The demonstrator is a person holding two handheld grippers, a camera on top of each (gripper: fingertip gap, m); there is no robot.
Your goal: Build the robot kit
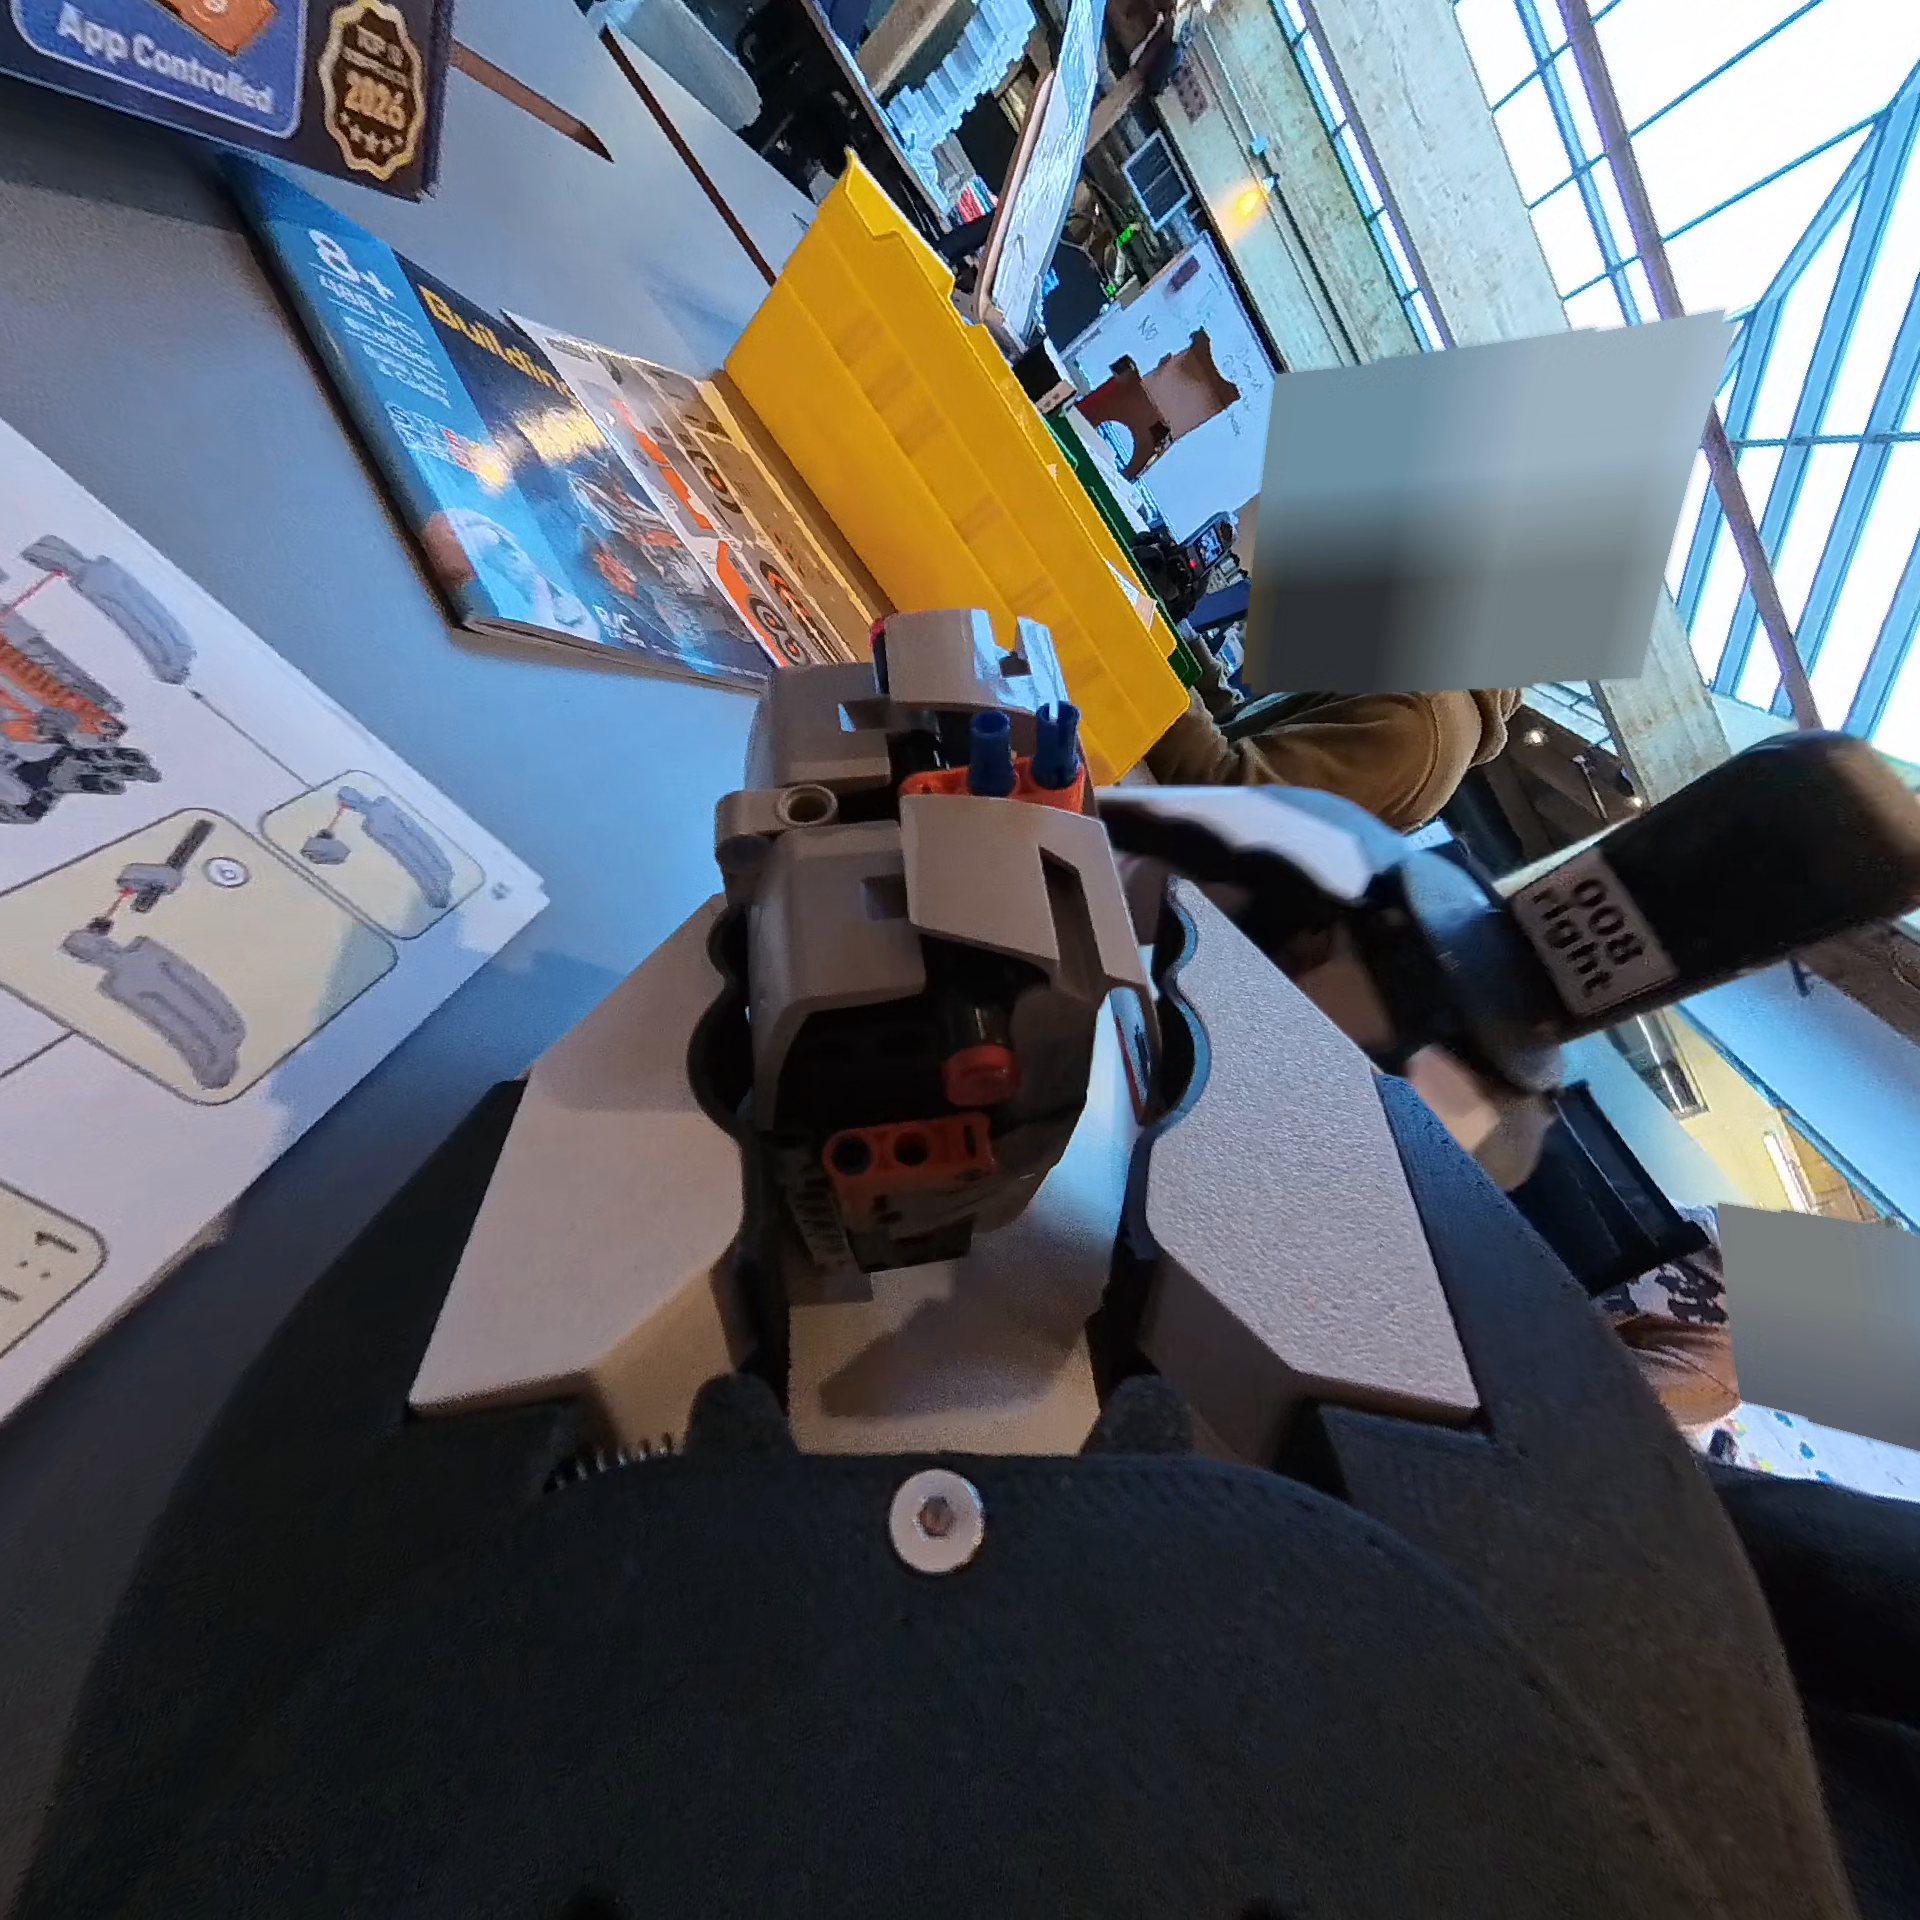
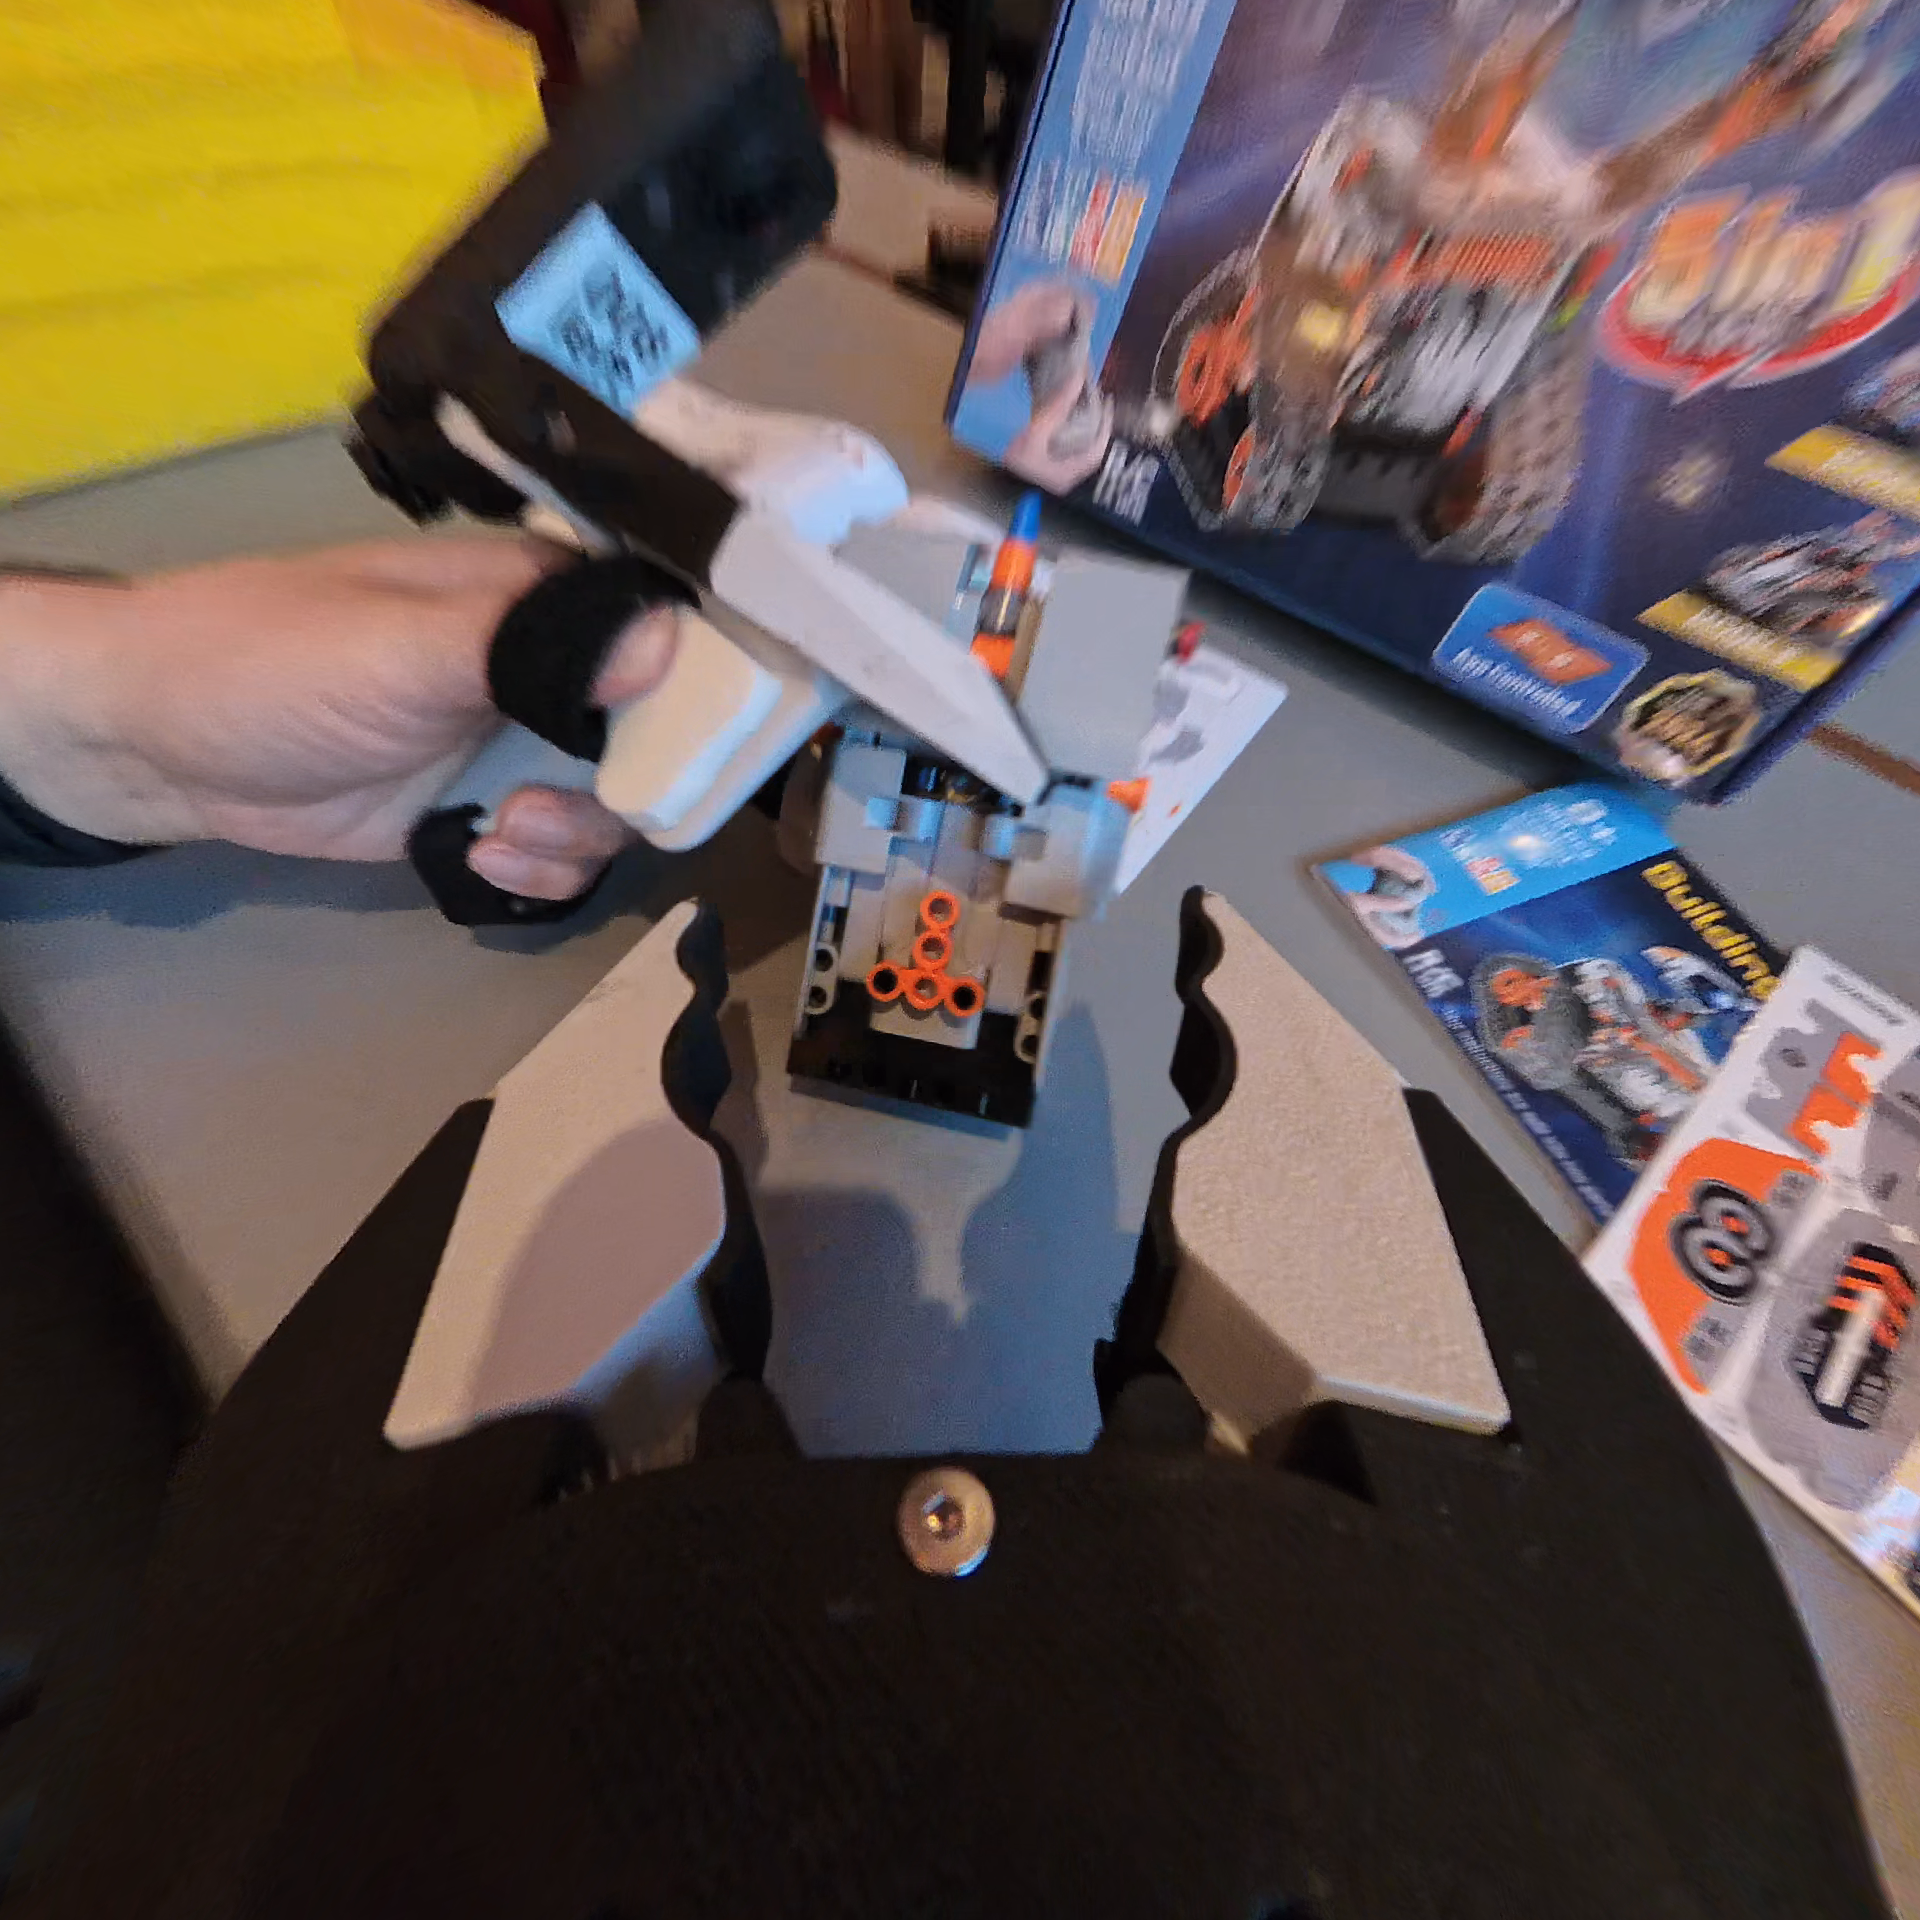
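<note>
My left gripper (image 1: 951,925) is shut on a brick-built model (image 1: 914,987) of grey, black and orange parts, with two blue pins (image 1: 1023,743) sticking out at its far end. In the right wrist view the same model (image 2: 935,966) sits just beyond my right gripper (image 2: 940,914), which is open and empty. Its jaws stand wide on either side of the model's near end without touching it. The left gripper's fingers (image 2: 883,655) clamp the model from the upper left, held by a hand (image 2: 260,707). The right gripper's fingers (image 1: 1247,831) show close beside the model in the left wrist view.
A yellow bin (image 1: 966,468) stands at the far side of the grey table (image 1: 623,779). A blue product box (image 2: 1455,312) stands upright at the back. A booklet (image 2: 1558,987), a sticker sheet (image 2: 1766,1247) and an open instruction sheet (image 1: 156,883) lie flat. A person's brown sleeve (image 1: 1351,748) is behind the bin. Both grippers' tips are close together, under 4 cm apart.
</note>
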